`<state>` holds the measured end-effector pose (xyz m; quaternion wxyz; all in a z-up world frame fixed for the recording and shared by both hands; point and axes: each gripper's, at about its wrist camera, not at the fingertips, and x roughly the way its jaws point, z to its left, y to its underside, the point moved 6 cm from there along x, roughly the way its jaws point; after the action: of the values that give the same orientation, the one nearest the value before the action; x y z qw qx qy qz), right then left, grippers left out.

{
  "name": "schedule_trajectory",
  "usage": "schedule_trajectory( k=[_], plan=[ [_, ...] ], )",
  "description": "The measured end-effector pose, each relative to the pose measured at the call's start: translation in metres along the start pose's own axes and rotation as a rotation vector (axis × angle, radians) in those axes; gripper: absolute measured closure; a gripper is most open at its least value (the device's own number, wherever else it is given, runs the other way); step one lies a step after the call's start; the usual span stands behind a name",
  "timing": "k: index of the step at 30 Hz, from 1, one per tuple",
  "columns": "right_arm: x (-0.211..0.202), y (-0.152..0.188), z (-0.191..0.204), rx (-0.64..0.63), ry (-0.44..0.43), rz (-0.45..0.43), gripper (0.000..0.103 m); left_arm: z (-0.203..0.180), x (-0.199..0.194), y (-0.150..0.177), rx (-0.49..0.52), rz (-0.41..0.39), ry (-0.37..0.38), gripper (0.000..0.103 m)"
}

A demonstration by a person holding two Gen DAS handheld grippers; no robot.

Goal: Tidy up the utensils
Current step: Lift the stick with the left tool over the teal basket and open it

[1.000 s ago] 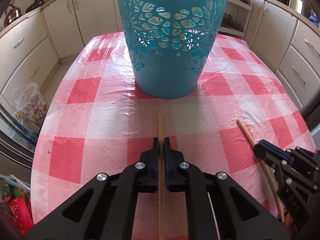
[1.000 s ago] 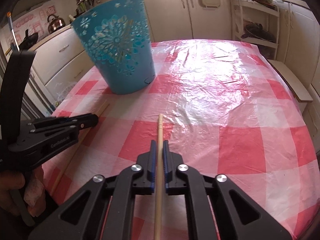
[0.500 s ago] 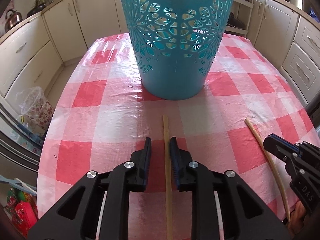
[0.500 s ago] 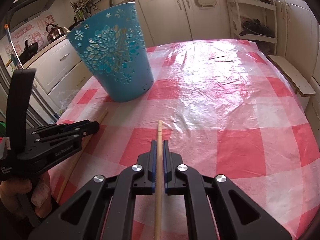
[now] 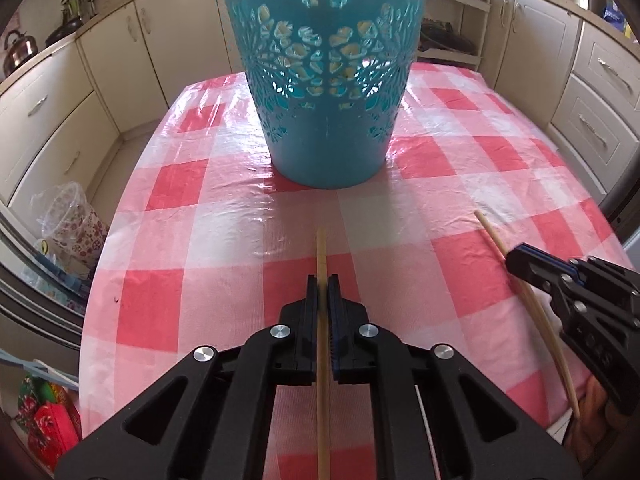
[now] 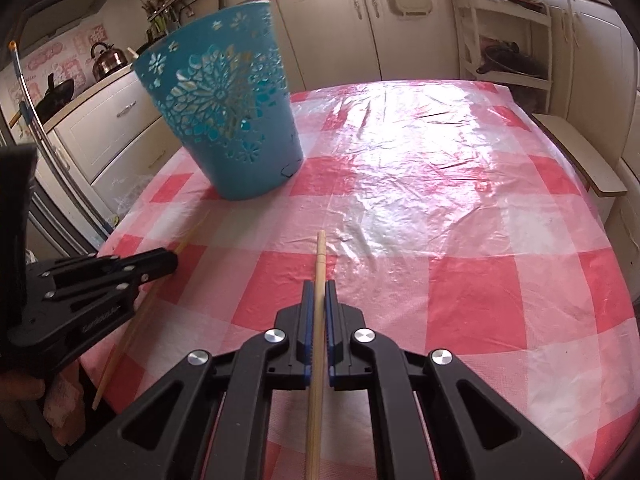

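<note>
My left gripper (image 5: 323, 284) is shut on a wooden chopstick (image 5: 321, 248) that points forward at the blue perforated basket (image 5: 328, 80). My right gripper (image 6: 319, 288) is shut on a second wooden chopstick (image 6: 320, 256), held above the red-and-white checked tablecloth (image 6: 440, 208). The basket (image 6: 224, 108) stands upright at the far left of the table in the right wrist view. The right gripper (image 5: 520, 260) and its chopstick (image 5: 496, 240) show at the right edge of the left wrist view. The left gripper (image 6: 168, 262) shows at the left of the right wrist view, with its chopstick (image 6: 132, 332).
Cream kitchen cabinets (image 5: 72, 92) surround the table. A plastic bag (image 5: 68, 216) hangs off the left table edge. A shelf rack with pans (image 6: 508, 56) stands at the far right. A kettle (image 6: 105, 58) sits on the left counter.
My left gripper opened around its chopstick half a second ago and is shut on it again now. Both grippers have risen and pulled back a little from the basket.
</note>
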<state>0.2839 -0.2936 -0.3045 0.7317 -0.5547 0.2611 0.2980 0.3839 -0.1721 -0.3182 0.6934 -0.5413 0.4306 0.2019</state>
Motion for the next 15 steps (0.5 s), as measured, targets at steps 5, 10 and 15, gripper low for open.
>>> schedule_trajectory(
  k=[5,10,15],
  plan=[
    [0.002,0.002,0.000,0.004,0.009,0.010,0.097,-0.004,-0.026,-0.004,0.005,-0.049,0.026,0.098],
    [0.000,0.002,-0.001,0.014,0.008,0.005,0.097,-0.007,-0.064,-0.018,-0.006,-0.132,0.063,0.098],
    [0.000,0.003,-0.001,0.024,0.004,-0.001,0.097,0.003,-0.123,-0.052,-0.065,-0.300,0.146,0.098]
  ],
)
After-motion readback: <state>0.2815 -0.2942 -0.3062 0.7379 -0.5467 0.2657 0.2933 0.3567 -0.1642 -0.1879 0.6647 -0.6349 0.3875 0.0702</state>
